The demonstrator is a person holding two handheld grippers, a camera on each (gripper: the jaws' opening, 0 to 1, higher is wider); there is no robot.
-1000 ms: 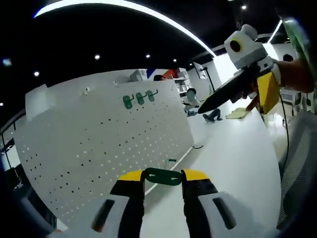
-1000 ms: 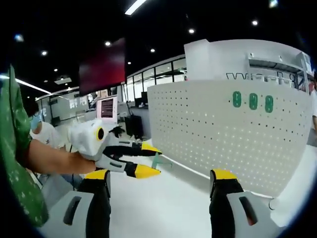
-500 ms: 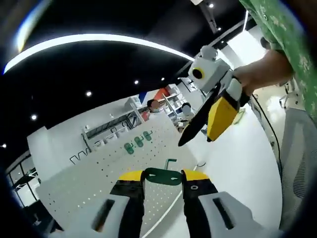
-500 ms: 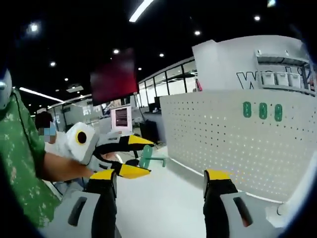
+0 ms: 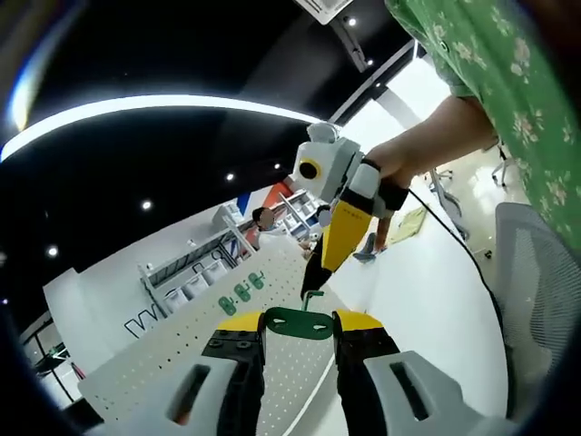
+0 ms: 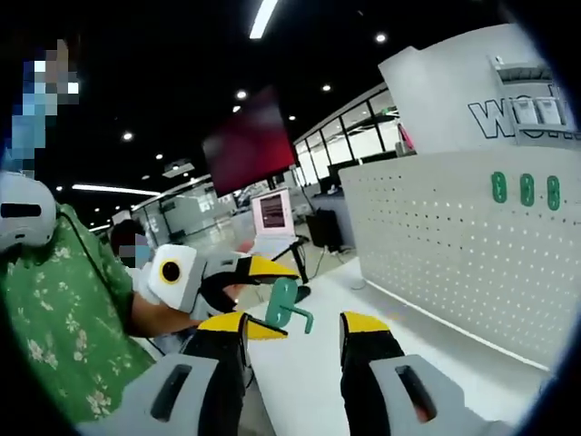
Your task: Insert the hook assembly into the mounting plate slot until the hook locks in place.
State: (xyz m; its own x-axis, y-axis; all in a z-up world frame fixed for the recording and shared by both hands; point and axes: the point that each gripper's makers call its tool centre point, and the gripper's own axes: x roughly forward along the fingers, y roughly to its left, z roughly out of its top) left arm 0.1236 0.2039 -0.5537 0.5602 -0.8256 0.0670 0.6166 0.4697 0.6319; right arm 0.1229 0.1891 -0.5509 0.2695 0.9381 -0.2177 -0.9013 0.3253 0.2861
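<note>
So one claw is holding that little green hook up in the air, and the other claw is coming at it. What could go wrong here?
Three things, probably:
1. The left gripper pinches the green hook only by its flat plate, so a nudge from the right gripper could twist or drop it.
2. The right gripper looks open near the hook's prong; closing there might bend it.
3. The pegboard stands well off to the side, so the hook remains far from any slot.

The small green hook assembly [image 5: 300,322] looks like smooth, painted metal with a slight sheen. The white perforated mounting plate [image 6: 454,245] appears matt, like coated sheet metal, and the white table [image 6: 318,381] is smooth and faintly glossy. The person's green floral sleeve [image 5: 490,64] is soft woven cloth.
</note>
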